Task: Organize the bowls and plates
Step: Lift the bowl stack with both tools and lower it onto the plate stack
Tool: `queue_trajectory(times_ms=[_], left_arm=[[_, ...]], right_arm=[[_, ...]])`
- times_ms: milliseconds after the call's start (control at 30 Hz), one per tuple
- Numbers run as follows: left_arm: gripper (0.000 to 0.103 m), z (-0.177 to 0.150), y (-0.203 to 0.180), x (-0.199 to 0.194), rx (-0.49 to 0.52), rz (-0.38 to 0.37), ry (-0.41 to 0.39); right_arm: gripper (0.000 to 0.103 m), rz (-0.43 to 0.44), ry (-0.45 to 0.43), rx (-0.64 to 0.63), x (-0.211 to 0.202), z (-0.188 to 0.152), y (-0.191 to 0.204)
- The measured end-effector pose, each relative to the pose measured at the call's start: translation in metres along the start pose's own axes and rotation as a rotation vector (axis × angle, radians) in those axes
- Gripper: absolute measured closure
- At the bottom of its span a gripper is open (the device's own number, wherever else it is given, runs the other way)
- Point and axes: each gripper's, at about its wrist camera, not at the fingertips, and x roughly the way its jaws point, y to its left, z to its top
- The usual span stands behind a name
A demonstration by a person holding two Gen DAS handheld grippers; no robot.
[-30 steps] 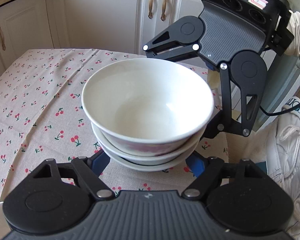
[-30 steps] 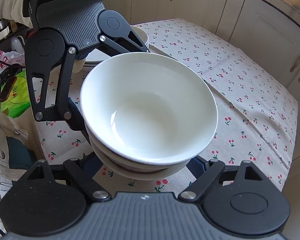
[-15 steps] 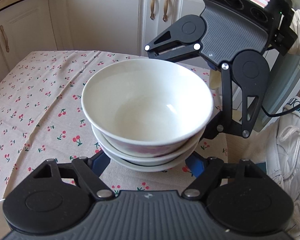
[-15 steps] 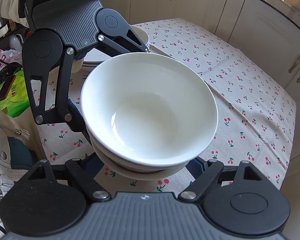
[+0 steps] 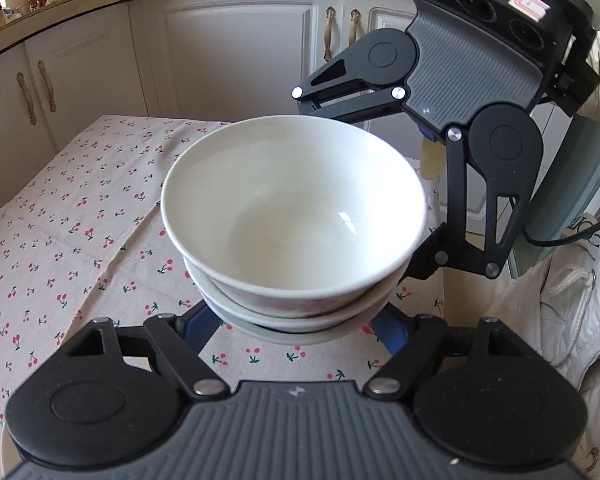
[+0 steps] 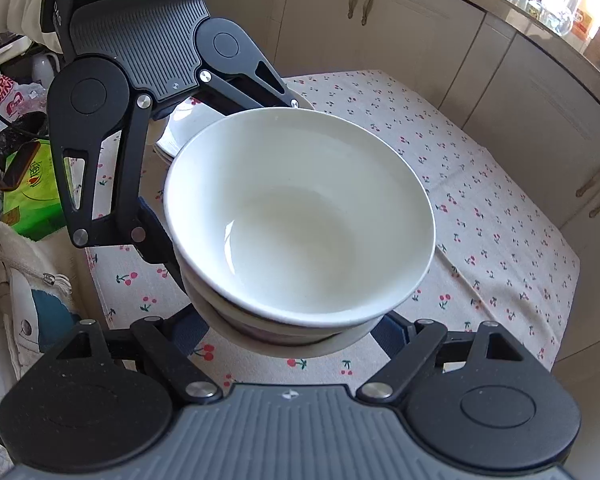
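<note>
A stack of nested white bowls (image 5: 292, 216) hangs a little above the cherry-print tablecloth (image 5: 80, 232), held from two opposite sides. My left gripper (image 5: 296, 326) is shut on the base of the stack, one blue finger (image 5: 202, 324) on each side. From the far side my right gripper (image 6: 288, 338) is shut on the same base; its own view shows the bowl stack (image 6: 300, 220) from above. The pink pattern on the top bowl's outer wall shows just above the lower rims. The bowls hide the contact points.
A second pile of white dishes (image 6: 178, 128) stands on the table behind the left gripper in the right wrist view. A green box (image 6: 28, 188) and bags lie past the table's edge. Cream cabinets (image 5: 236, 52) line the walls. A person's white jacket (image 5: 572, 320) is close by.
Both grippers have risen with the bowl stack between them. The tablecloth now sits lower and farther off, and more of the cabinets and counter shows.
</note>
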Motion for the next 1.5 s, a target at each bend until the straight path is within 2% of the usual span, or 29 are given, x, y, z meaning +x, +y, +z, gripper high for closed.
queue_trajectory(times_ms=[300, 667, 1067, 1500], left_arm=[[0.022, -0.022, 0.016, -0.045, -0.054, 0.111, -0.012], [0.022, -0.063, 0.044, -0.08, -0.128, 0.22, 0.015], [0.022, -0.087, 0.07, -0.083, -0.168, 0.231, 0.029], [0.023, -0.101, 0.078, -0.081, -0.219, 0.216, 0.03]], right_arm=[[0.013, 0.02, -0.036, -0.108, 0.013, 0.051, 0.011], [0.013, 0.063, -0.054, -0.207, 0.059, 0.114, 0.031], [0.013, 0.089, -0.013, -0.205, 0.11, 0.145, 0.026], [0.014, 0.107, 0.009, -0.185, 0.127, 0.151, 0.027]])
